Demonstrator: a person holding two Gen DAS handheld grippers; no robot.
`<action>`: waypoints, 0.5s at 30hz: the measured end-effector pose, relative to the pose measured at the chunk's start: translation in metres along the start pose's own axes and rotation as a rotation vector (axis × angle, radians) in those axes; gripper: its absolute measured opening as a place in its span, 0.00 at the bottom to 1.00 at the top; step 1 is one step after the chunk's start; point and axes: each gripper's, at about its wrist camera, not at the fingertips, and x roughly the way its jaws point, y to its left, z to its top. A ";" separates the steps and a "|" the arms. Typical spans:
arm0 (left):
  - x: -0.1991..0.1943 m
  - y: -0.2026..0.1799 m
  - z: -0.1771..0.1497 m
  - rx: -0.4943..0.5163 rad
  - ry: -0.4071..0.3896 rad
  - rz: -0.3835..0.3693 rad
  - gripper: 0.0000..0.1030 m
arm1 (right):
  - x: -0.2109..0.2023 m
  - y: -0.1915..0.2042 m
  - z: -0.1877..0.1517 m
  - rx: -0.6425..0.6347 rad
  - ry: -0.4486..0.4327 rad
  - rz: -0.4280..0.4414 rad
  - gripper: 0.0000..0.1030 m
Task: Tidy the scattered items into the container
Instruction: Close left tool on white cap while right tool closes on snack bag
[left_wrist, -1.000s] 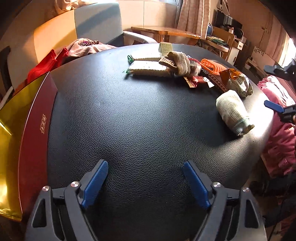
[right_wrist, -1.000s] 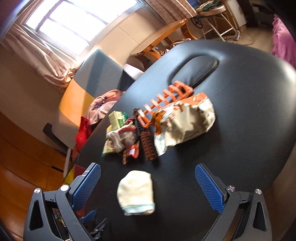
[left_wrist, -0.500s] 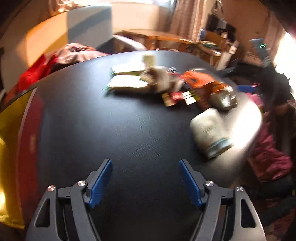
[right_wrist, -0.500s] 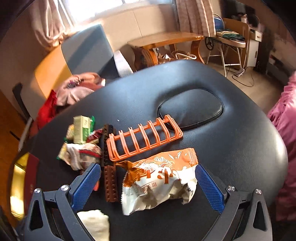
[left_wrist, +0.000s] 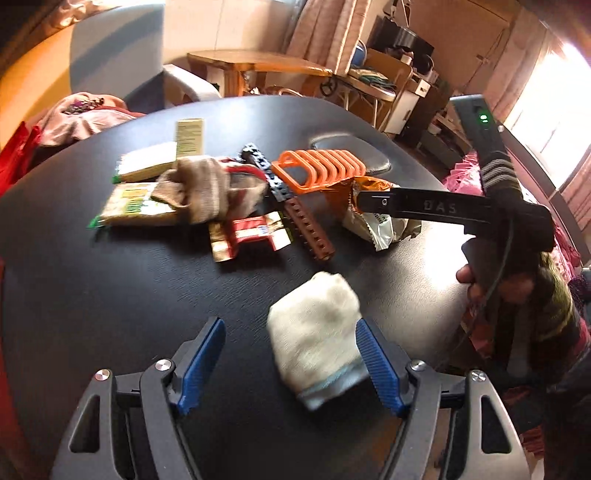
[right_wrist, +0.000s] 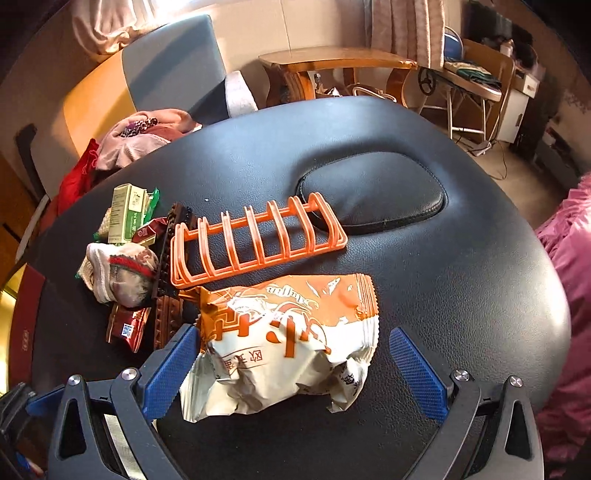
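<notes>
Scattered items lie on a black padded table (left_wrist: 110, 295). My left gripper (left_wrist: 291, 363) is open; a rolled cream sock (left_wrist: 317, 336) lies between its fingers, against the right pad. My right gripper (right_wrist: 295, 369) is open around an orange-and-white snack bag (right_wrist: 284, 343), its left pad touching the bag. In the left wrist view the right gripper's body (left_wrist: 454, 212) reaches over the snack bag (left_wrist: 376, 221). An orange rack (right_wrist: 255, 240), brown brick strips (left_wrist: 306, 225), a brown sock (left_wrist: 207, 192), red packets (left_wrist: 251, 236) and green-white packs (left_wrist: 147, 166) lie in a pile.
A red and gold container edge (right_wrist: 22, 314) shows at the table's left. Clothes (right_wrist: 144, 136) are heaped on a chair behind the table. A wooden table (right_wrist: 332, 59) stands further back. Pink fabric (right_wrist: 569, 295) lies at the right edge.
Both grippers moved forward. The left closed in on the cream sock, now between its fingers. The right advanced over the snack bag, which now sits between its open fingers.
</notes>
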 end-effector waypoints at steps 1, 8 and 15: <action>0.005 -0.002 0.002 0.004 0.011 -0.003 0.69 | 0.000 -0.001 -0.001 0.003 -0.002 0.005 1.00; 0.024 -0.012 0.003 0.009 0.045 -0.075 0.49 | 0.003 0.000 -0.005 0.001 -0.012 0.024 1.00; 0.010 -0.008 -0.011 0.050 0.014 -0.032 0.45 | 0.005 -0.003 -0.009 0.027 -0.019 0.033 1.00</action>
